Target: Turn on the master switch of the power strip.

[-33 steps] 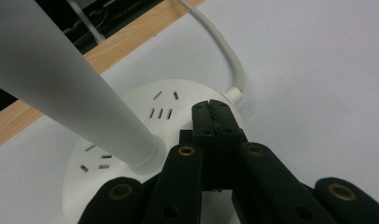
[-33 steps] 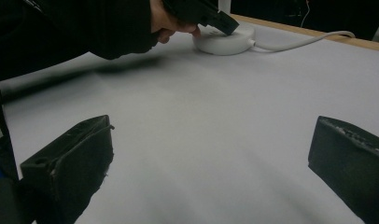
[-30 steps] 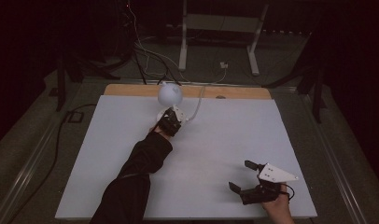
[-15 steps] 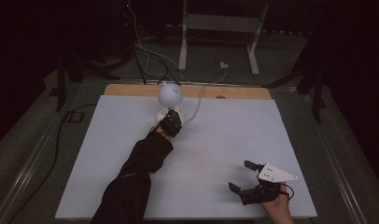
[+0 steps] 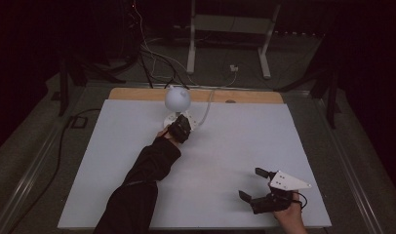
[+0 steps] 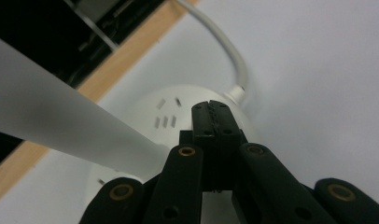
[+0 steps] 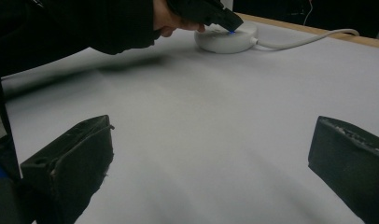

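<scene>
Left gripper closed, empty, still pressing round white lamp base at far centre, likely switching; right gripper idle, wide open, near right.

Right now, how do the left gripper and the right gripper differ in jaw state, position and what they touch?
The left gripper has its jaws shut together; the right gripper has its jaws spread wide. The left gripper is at the far side of the table, its tip on the lamp base; the right gripper is near the person's edge, over bare surface. A blue light shows at the left gripper's tip, none at the right. Neither holds anything between its jaws.
</scene>
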`<state>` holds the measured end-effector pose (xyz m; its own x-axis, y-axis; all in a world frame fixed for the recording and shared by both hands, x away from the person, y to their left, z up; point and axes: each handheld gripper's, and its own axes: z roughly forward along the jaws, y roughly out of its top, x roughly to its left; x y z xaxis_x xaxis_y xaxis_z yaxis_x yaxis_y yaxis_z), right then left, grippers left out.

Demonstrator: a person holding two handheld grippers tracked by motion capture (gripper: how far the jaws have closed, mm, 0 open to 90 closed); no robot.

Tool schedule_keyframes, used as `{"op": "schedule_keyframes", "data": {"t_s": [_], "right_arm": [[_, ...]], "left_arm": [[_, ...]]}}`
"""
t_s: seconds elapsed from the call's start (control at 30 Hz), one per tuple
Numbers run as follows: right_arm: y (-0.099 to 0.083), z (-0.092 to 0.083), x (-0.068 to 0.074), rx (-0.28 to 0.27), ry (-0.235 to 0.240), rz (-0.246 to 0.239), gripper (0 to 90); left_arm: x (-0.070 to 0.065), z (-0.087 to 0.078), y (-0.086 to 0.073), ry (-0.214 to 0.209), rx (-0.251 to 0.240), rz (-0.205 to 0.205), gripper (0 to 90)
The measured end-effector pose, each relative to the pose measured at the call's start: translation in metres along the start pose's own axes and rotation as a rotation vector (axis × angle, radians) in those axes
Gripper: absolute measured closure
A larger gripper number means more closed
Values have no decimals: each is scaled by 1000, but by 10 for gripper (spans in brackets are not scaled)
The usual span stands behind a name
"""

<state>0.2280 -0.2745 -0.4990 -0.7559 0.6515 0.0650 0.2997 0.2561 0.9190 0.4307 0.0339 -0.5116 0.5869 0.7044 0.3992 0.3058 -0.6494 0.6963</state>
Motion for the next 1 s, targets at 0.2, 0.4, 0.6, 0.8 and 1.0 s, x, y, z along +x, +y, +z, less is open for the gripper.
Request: {"op": "schedule_keyframes", "data": {"t_s": [0.2, 0.4, 0.6, 0.8, 1.0], "right_arm": [[0, -1, -1, -9, -2, 2, 0], [1, -1, -1, -9, -3, -1, 0], [1, -1, 0, -9, -5, -5, 0], [1, -1, -1, -10, -6, -3, 0], [1, -1, 0, -9, -7, -4, 0]], "left_arm": [[5, -10, 2, -15, -23, -2, 900], [6, -21, 6, -31, -43, -3, 900], [7, -29, 7, -72, -34, -35, 900], [8, -37, 7, -107, -27, -65, 900], [8, -46, 6, -141, -34, -73, 852]]}}
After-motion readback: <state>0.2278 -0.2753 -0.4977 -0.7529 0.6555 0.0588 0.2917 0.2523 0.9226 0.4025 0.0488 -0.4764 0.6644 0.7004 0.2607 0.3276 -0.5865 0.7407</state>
